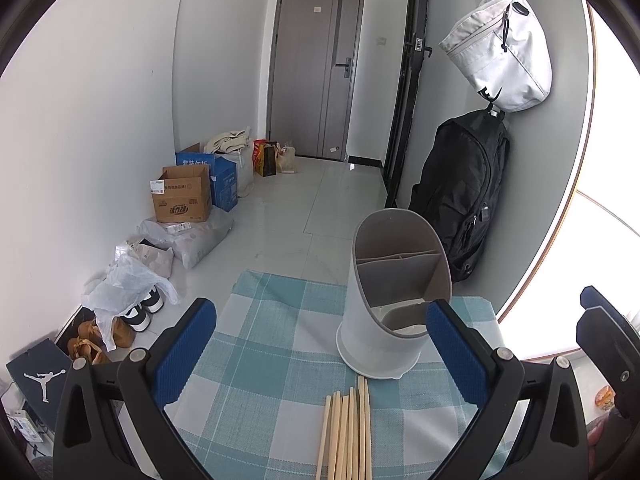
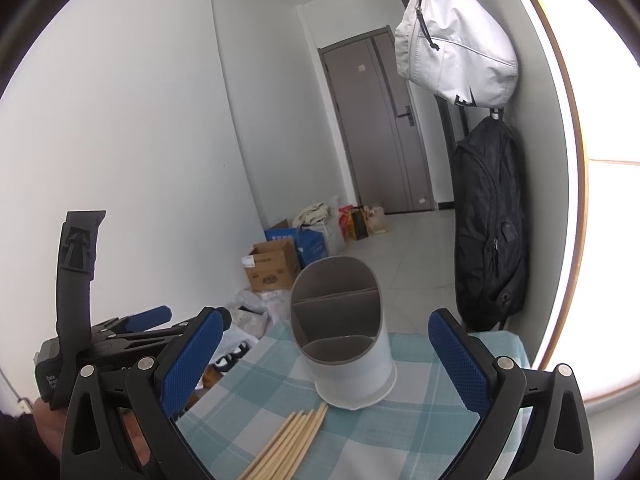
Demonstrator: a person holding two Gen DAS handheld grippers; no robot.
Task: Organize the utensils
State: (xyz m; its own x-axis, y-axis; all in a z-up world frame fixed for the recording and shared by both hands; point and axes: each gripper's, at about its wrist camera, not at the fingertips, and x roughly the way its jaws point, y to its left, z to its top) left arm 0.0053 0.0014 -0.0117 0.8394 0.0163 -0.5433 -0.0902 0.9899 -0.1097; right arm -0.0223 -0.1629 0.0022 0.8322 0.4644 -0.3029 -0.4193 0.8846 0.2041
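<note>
A white utensil holder [image 1: 384,300] with grey inner dividers stands upright on the teal checked tablecloth [image 1: 260,360]; it also shows in the right wrist view [image 2: 344,344]. Several wooden chopsticks [image 1: 348,432] lie in a bundle on the cloth just in front of the holder, and they show in the right wrist view [image 2: 288,440] too. My left gripper [image 1: 320,344] is open and empty above the chopsticks. My right gripper [image 2: 326,352] is open and empty, facing the holder. The left gripper's body shows at the left of the right wrist view [image 2: 120,332].
The table's far edge drops to a tiled floor. Cardboard boxes [image 1: 182,196], bags and shoes [image 1: 140,312] line the left wall. A black backpack [image 1: 464,196] and a white bag [image 1: 500,48] hang on the right wall behind the holder. A grey door [image 1: 316,72] stands at the back.
</note>
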